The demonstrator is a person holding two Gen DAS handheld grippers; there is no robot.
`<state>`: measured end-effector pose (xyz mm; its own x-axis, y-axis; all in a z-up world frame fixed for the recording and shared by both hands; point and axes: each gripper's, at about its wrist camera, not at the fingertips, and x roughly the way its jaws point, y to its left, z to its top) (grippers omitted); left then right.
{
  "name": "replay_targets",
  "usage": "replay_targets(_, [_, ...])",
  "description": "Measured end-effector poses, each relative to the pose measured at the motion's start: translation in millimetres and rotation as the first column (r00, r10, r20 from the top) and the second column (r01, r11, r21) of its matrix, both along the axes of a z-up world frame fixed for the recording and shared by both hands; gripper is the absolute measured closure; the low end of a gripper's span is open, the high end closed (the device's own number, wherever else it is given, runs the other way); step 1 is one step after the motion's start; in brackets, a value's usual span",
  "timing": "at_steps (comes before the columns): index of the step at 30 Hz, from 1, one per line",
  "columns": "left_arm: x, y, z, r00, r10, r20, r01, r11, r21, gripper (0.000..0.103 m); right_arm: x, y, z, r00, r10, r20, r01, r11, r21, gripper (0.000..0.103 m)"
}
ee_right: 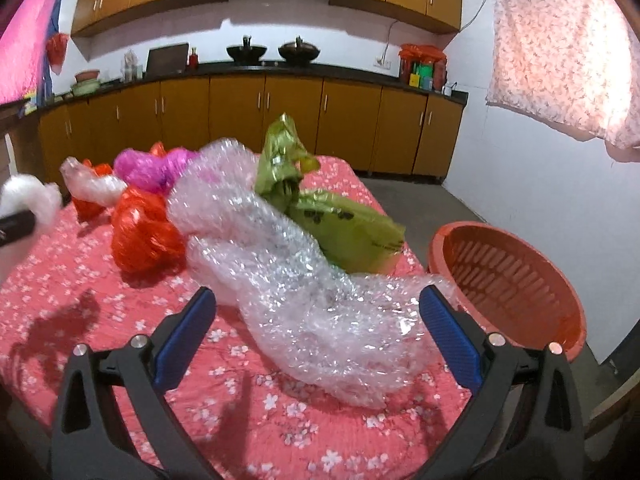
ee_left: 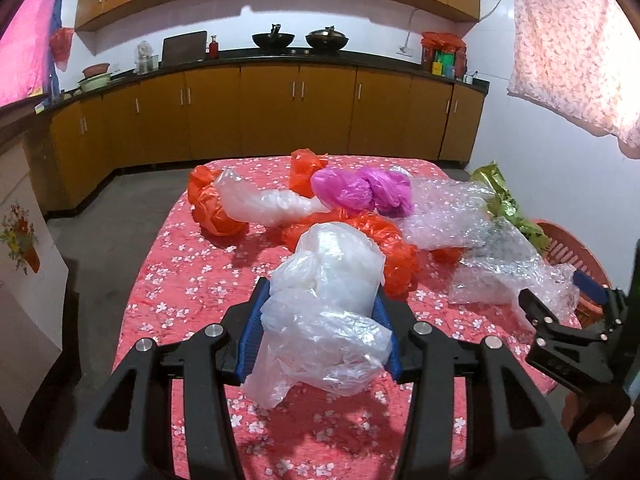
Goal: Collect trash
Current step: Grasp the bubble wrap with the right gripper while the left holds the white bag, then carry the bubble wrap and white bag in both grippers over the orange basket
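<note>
The left gripper (ee_left: 320, 332) sits nearest its own camera, its blue pads clamped on a crumpled clear plastic bag (ee_left: 324, 320) that bulges above and hangs below the fingers over the table (ee_left: 192, 280), which is covered in a red cloth with white blossoms. In the right wrist view the right gripper (ee_right: 316, 336) has its jaws spread wide, one blue pad on each side of the near end of a long sheet of bubble wrap (ee_right: 280, 264); the pads do not press on it. That sheet runs away from the camera across the cloth. Behind it lies a green foil bag (ee_right: 340, 220). To the left of the wrap sit a crumpled orange bag (ee_right: 144, 232) and, further back, a pink bag (ee_right: 148, 168), both lying loose on the table. An orange slotted basket (ee_right: 520, 280) stands just off the table's right edge, close to the right pad
</note>
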<state>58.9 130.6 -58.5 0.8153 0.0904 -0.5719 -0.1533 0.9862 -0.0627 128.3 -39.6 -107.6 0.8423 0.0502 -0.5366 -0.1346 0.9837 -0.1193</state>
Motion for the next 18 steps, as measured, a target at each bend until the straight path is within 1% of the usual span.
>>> replay_targets(2, [0.6,1.5,-1.2,1.000,0.001,-0.001,-0.001,1.000,-0.001,0.054,5.1,0.6,-4.7,1.000,0.003,-0.027,-0.003,1.000,-0.001,0.031])
replay_targets(3, [1.8,1.8,-1.6,1.000,0.001,-0.003,-0.001,1.000,-0.001,0.054,7.5,1.1,-6.4,0.999,0.007,-0.041,-0.007,1.000,0.005,0.035])
replay_targets(5, [2.3,2.3,-2.4,1.000,0.001,-0.004,-0.001,1.000,-0.001,0.054,8.4,1.0,-7.7,0.999,0.009,-0.053,-0.009,1.000,0.012,0.050])
replay_targets(6, [2.5,2.4,-1.9,1.000,0.000,-0.004,0.000,1.000,-0.003,0.054,7.1,0.3,-6.9,0.999,0.012,-0.052,-0.011,1.000,0.017,0.054])
replay_targets(8, [2.0,2.5,-2.0,1.000,-0.001,-0.001,0.001,1.000,-0.002,0.054,5.8,-1.0,-5.2,0.998,0.030,-0.059,-0.028,0.999,0.035,0.077])
replay_targets(14, [1.7,-0.6,2.2,1.000,-0.013,0.011,0.013,1.000,0.001,0.054,-2.2,-8.1,4.0,0.996,0.060,-0.058,-0.055,0.995,0.081,0.088])
replay_targets(18, [1.1,-6.4,5.9,0.999,-0.026,0.019,0.026,1.000,0.003,0.054,-9.6,-14.6,14.3,0.996,0.078,-0.048,-0.072,0.990,0.125,0.091])
